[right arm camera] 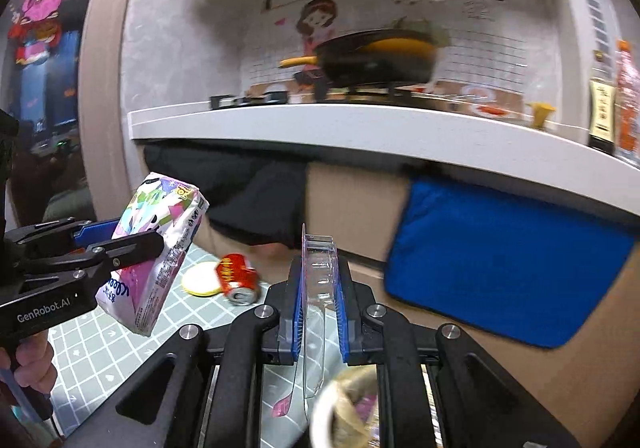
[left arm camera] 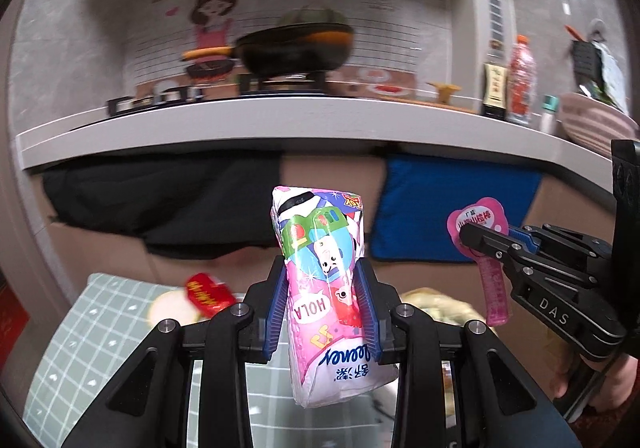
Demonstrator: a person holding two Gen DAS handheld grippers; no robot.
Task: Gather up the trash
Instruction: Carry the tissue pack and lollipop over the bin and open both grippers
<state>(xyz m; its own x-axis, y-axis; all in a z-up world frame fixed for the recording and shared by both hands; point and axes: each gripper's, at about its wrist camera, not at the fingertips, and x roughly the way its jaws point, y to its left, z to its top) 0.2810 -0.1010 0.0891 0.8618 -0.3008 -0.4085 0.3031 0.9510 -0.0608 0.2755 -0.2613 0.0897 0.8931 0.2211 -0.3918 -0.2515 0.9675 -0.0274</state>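
Observation:
My left gripper (left arm camera: 322, 276) is shut on a pink cartoon-printed tissue pack (left arm camera: 320, 244), which stands upright between its blue pads. The right wrist view shows that gripper (right arm camera: 140, 238) at the left with the tissue pack (right arm camera: 168, 216) tilted. My right gripper (right arm camera: 318, 276) is shut on a clear plastic blister pack (right arm camera: 318, 256), seen edge-on. In the left wrist view the right gripper (left arm camera: 474, 240) comes in from the right, and the blister pack (left arm camera: 496, 288) shows its pink card. Both grippers hang above a green checked mat (right arm camera: 104, 336). On it lies a crushed red can (right arm camera: 238, 276).
A pale yellow round object (right arm camera: 198, 278) lies beside the can. A white countertop (left arm camera: 280, 120) with a black pan (left arm camera: 296, 48) and bottles (left arm camera: 520, 80) runs across ahead. Black cloth (left arm camera: 160, 200) and blue cloth (left arm camera: 452, 204) hang over brown board below it. A cup-like rim (right arm camera: 344, 400) sits under my right gripper.

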